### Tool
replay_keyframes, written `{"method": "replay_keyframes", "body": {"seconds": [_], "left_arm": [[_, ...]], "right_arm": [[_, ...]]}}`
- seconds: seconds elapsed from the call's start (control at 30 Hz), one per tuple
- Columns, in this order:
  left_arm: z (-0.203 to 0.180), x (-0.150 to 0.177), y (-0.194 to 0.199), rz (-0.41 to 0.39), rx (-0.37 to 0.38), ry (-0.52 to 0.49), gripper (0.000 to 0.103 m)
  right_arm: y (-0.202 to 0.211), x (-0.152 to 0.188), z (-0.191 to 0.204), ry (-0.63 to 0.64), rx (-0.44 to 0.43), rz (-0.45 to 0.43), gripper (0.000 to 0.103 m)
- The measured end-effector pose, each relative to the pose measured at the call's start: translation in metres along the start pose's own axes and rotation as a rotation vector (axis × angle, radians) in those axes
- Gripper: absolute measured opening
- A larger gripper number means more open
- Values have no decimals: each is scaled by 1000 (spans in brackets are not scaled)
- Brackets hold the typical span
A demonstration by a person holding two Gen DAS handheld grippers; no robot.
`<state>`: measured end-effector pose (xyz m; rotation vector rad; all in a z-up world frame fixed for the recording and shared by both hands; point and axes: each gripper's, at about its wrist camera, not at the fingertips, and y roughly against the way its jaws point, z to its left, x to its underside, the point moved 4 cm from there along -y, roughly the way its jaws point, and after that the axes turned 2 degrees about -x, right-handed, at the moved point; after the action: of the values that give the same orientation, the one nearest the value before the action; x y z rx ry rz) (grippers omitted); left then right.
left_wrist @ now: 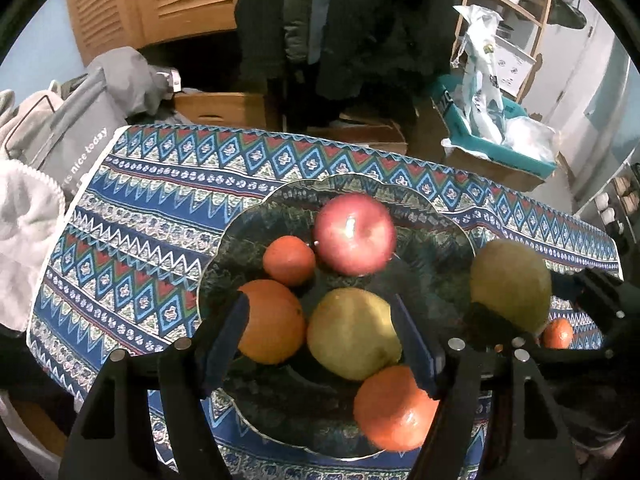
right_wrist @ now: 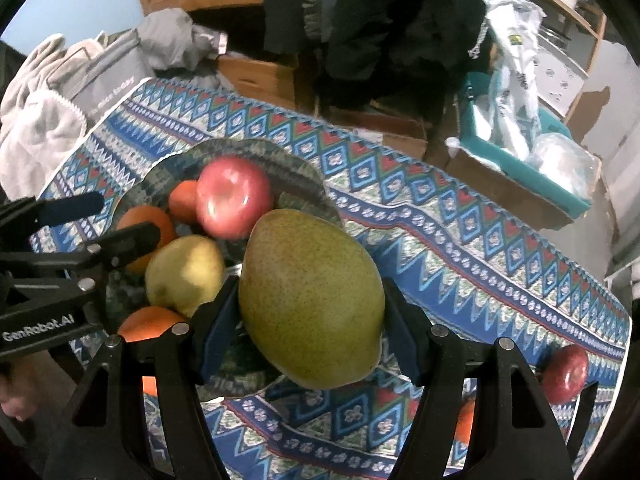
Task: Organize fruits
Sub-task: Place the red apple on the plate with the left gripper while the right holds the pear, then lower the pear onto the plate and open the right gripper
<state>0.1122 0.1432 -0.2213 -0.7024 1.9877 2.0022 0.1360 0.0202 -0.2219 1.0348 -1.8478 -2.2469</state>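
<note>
The right tool is clamped on a big green pear, its blue pads pressing the fruit's widest part from either side, and it carries the pear in the air just beside the dark glass plate that sits on the desk under a patterned blue cloth. On the plate already lie a red apple, a smaller yellow-green pear and three oranges: a small one beside the apple, a larger one at the left and another at the near rim. The left tool hovers over the plate with its jaws apart; the yellow-green pear shows between them, but the pads do not seem to press on it, so I take that tool as open and holding nothing. Off the plate, a dark red apple and one more orange still wait on the cloth at the right side. The held pear looks firm and fairly heavy for its size, with a smooth skin that could slide under a loose hold and bruise under a hard one; the grip across its belly seems the sound place, since the tapering ends would slip out. The plate looks like glass, so I'd judge the pear should be lowered gently into the free space at the right of the plate, not dropped, as round fruit will roll and knock its neighbours.
</note>
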Motion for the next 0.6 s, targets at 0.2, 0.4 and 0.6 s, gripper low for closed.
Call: {"method": "replay_keyframes", "body": {"seconds": [0.2,0.4,0.6], "left_arm": [[5,2,5,-6,-9,6,75],[12,2,13,-21,-17,21,75],[14,0,21,-37,-19,25,75]], "right_arm": [[-11,3,12,18,-11,38,69],[0,-1,16,21,-3,-24,73],[19,-10,9,14,38,-71,75]]}}
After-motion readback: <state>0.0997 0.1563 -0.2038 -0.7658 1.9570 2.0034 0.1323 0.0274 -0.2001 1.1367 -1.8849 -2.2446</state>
